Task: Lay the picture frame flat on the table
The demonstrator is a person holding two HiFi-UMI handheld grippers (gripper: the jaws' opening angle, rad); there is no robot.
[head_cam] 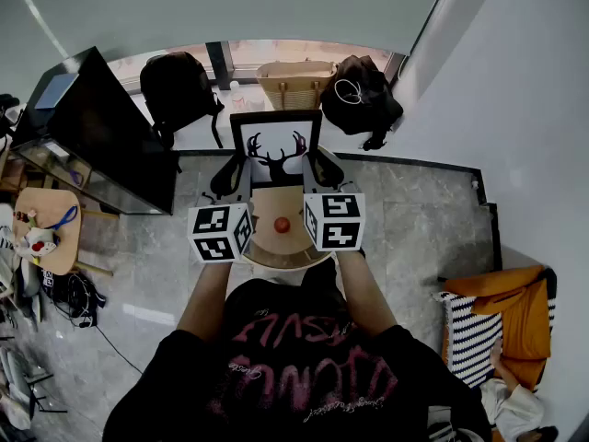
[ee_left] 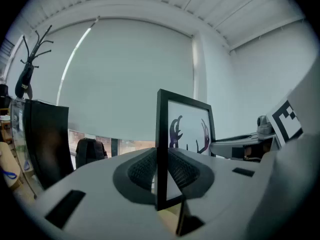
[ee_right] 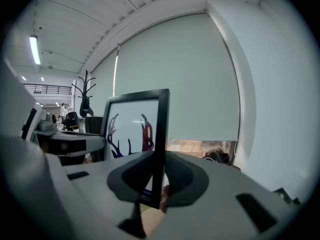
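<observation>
Fingers [ee_left: 140,170] of the left gripper [head_cam: 232,175] are closed on the left edge of the picture frame [head_cam: 276,150], the right gripper [head_cam: 324,169] pinches its right edge, and it stands upright at the far side of the round wooden surface [head_cam: 267,249]. Stiff, light, likely glazed: those side rails look the safest hold. Grey floor [head_cam: 414,219], bags [head_cam: 175,90] and a window [head_cam: 276,52] lie beyond.
</observation>
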